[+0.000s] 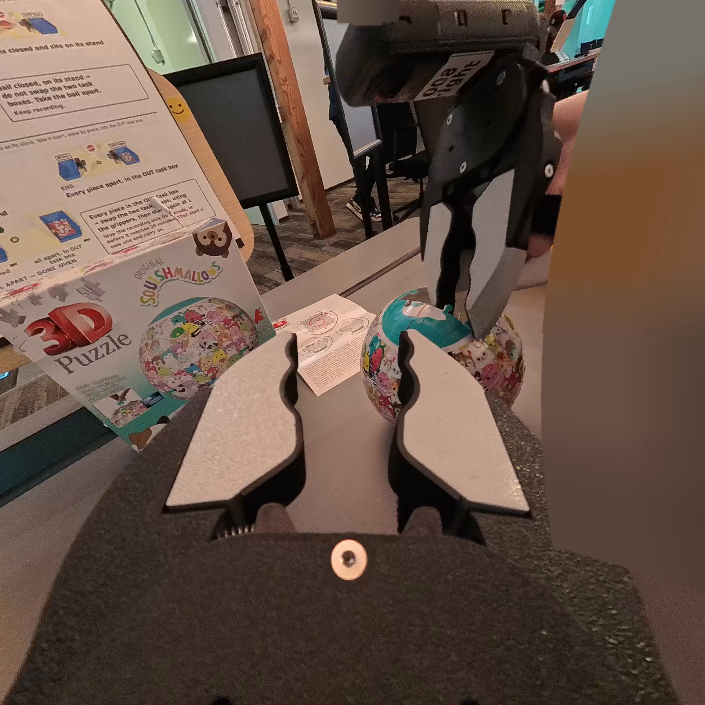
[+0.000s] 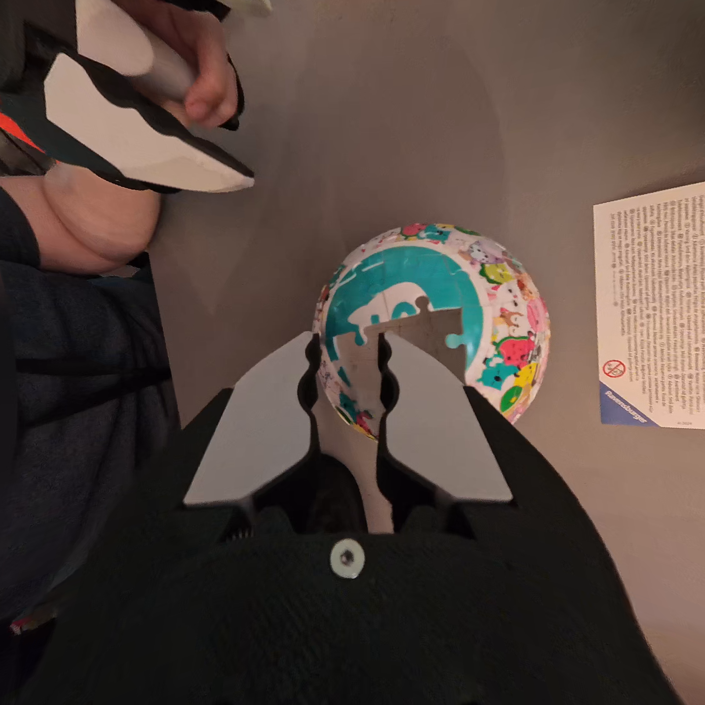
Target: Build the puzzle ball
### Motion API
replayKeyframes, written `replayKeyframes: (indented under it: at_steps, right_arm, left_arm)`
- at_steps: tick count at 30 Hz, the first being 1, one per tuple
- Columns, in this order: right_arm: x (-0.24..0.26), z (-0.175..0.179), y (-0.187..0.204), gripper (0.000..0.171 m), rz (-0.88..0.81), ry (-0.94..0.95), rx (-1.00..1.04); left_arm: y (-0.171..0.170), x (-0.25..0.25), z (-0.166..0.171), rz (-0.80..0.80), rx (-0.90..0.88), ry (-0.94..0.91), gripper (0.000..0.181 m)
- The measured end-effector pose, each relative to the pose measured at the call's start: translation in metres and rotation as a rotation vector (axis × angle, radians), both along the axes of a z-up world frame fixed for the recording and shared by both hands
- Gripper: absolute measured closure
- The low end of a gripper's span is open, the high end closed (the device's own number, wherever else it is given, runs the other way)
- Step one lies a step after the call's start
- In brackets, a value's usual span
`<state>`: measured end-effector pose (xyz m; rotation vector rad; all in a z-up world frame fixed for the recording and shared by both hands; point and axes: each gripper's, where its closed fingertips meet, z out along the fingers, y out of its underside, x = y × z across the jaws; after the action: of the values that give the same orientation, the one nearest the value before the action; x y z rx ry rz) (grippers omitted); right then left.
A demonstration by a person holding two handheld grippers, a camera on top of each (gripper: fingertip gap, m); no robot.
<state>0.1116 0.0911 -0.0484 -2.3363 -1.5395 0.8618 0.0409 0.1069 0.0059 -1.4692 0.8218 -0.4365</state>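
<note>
The puzzle ball (image 2: 431,320) sits on the grey desk (image 2: 381,114), nearly whole, with a jagged gap in its teal cap where the bare inside shows. The right tool (image 2: 345,335) points steeply down onto the top of the ball; seen from the left wrist view, its two fingers (image 1: 484,301) reach the teal cap from above, one tip inside the gap and the other on the shell just outside it, standing a narrow way apart with nothing visibly gripped between them. A hand (image 1: 557,183) holds its handle behind. The left tool (image 1: 349,343) lies low and roughly level over the desk, just left of the ball, its jaws spread wide and empty; in the right wrist view a hand (image 2: 198,68) wraps its pale handle. A folded instruction leaflet (image 1: 332,339) lies flat on the desk beyond the ball, and the puzzle box (image 1: 145,343) stands upright to the left, with a printed instruction board (image 1: 87,126) leaning behind it.
</note>
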Motion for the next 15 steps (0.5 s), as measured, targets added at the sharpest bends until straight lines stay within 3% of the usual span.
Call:
replayKeyframes:
  at_steps: [15]
  right_arm:
    - [-0.0037,-0.0029,-0.0069,0.143,-0.004,0.004,-0.034]
  left_arm:
    - [-0.0017,-0.0003,0.0029,-0.001,0.01,-0.002,0.131]
